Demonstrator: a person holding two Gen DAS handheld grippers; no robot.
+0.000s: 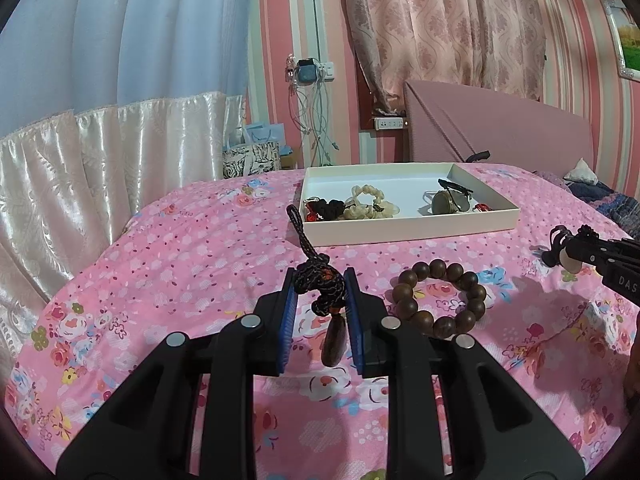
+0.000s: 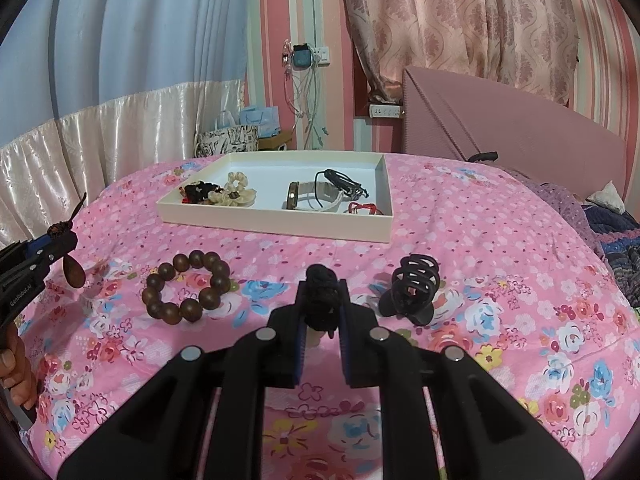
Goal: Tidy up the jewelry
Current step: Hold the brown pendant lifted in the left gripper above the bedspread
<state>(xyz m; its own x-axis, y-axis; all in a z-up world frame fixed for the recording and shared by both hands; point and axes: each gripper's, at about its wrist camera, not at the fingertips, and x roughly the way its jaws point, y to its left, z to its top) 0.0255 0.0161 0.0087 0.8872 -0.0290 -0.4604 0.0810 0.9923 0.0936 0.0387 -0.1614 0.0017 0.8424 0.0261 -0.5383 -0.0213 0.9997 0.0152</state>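
My left gripper [image 1: 320, 278] is shut on the dark braided cord of a pendant; its brown teardrop drop [image 1: 331, 340] hangs between the blue pads, just above the bed. A brown wooden bead bracelet [image 1: 403, 293] lies to its right on the sheet. My right gripper [image 2: 323, 286] is shut on a black knotted cord ornament [image 2: 320, 304], and a pale stone [image 1: 566, 258] shows on that ornament in the left wrist view. A black claw hair clip [image 2: 412, 292] lies just to the right. Beyond stands the white tray [image 2: 276, 226] with scrunchies, a watch and red cords.
Everything rests on a pink floral bedspread [image 1: 180, 264]. A pink headboard [image 1: 500, 128] rises behind the tray, with folded dark bedding [image 2: 616, 232] at the far right. Curtains and patterned boxes [image 1: 250, 158] stand past the bed's far edge. A hand [image 2: 16, 364] holds the left gripper's handle.
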